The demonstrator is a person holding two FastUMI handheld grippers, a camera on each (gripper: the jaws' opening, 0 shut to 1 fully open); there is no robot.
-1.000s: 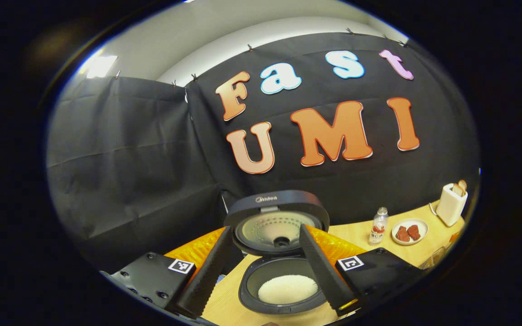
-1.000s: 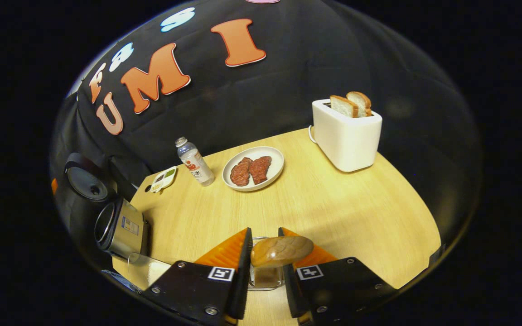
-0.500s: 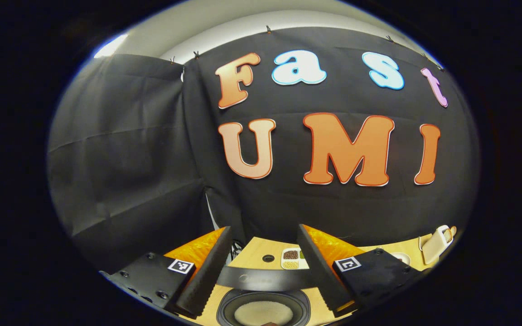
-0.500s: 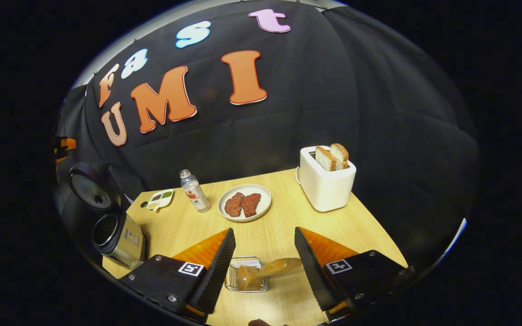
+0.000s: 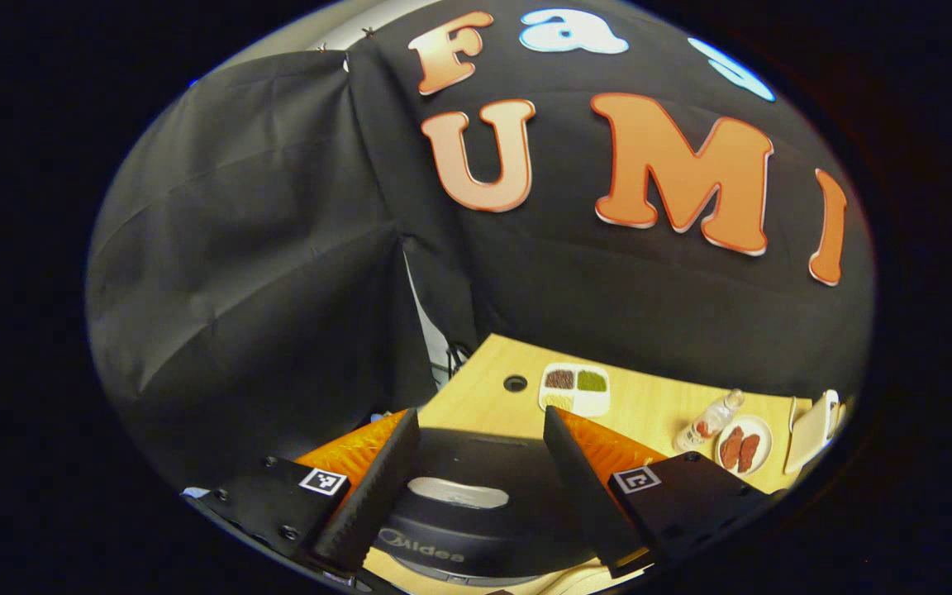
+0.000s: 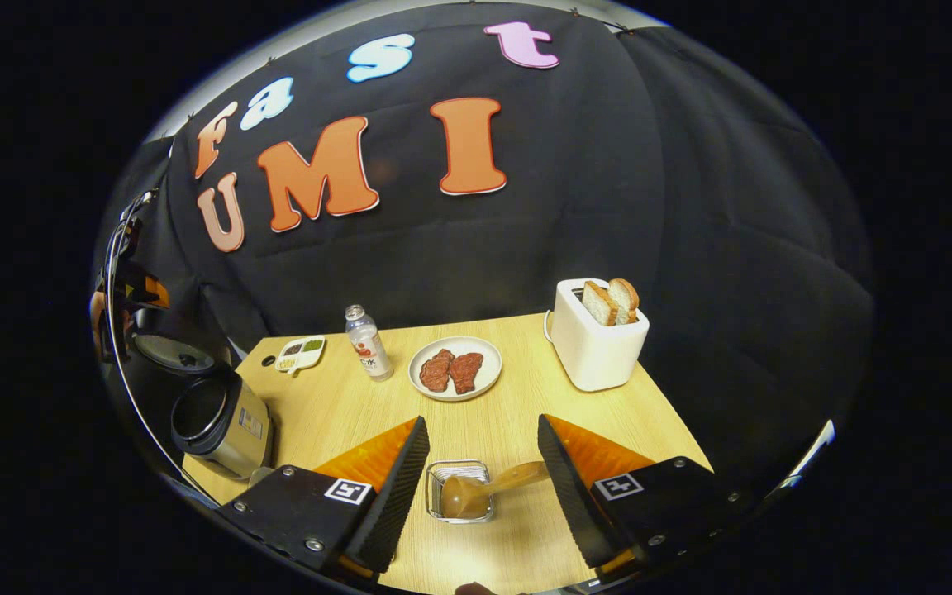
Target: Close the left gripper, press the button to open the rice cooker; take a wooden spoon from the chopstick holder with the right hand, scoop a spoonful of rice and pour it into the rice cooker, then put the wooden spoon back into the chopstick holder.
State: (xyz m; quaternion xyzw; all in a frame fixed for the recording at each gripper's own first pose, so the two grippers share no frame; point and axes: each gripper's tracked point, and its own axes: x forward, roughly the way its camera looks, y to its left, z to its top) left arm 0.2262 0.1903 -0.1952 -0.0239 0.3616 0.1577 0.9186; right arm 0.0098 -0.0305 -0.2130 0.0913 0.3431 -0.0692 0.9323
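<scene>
Since a second ago the right claw (image 6: 476, 487) had let go of the spoon (image 6: 484, 489) and lifted, fingers spread wide. That spoon rested in the wire holder (image 6: 459, 491) on the desk (image 6: 525, 397), bowl up, leaning toward 3 o'clock. At 9 o'clock the cooker (image 6: 216, 417) stood with its lid raised in the right gripper view. The left claw (image 5: 476, 487), also spread, hung over the lid (image 5: 476, 496). Judging by its tilt, the top-heavy spoon could tip the light holder over.

White toaster (image 6: 600, 351), brown wooden spoon (image 6: 484, 492), black rice cooker (image 5: 476, 516).
</scene>
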